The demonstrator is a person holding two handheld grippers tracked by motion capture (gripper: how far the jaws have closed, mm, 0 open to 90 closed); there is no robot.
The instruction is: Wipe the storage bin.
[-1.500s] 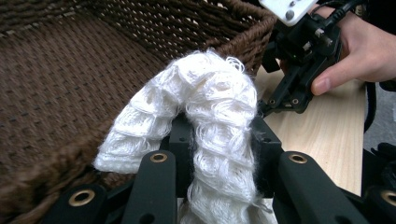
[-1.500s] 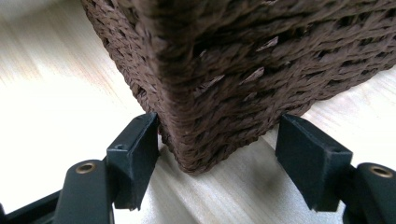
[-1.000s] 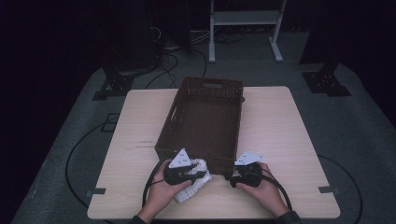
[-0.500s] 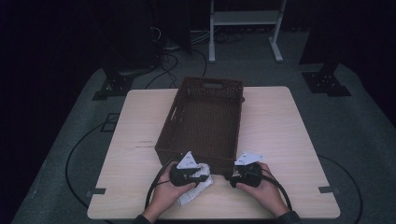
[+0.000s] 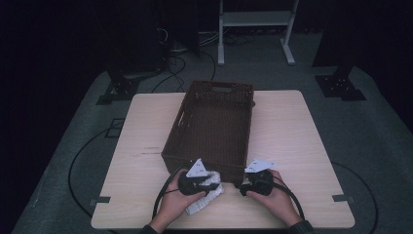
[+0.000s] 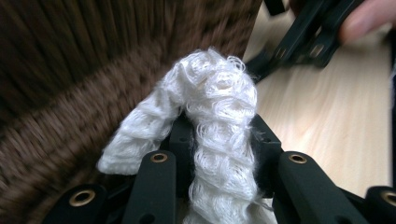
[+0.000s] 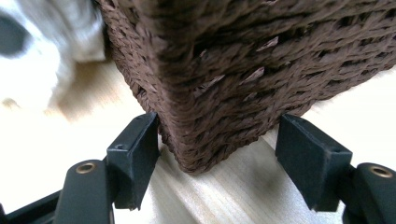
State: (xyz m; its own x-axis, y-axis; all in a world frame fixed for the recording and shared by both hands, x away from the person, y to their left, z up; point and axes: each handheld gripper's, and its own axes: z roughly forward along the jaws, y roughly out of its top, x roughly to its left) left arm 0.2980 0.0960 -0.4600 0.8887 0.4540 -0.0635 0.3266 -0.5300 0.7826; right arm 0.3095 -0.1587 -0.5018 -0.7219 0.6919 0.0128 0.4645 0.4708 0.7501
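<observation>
left gripper (image 6: 219, 140) jaws pinching white knitted cloth (image 6: 219, 93), its lower end running off frame | right gripper (image 7: 219, 154) jaws gaping around brown wicker basket (image 7: 243, 70) corner, left pad touching | cloth lying at basket's 6 o'clock on table (image 5: 302, 126)

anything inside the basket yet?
The brown wicker basket looks empty in the high view, though its near end is dim and partly hidden by the near wall. The white cloth is outside it, clamped in the left claw.
</observation>
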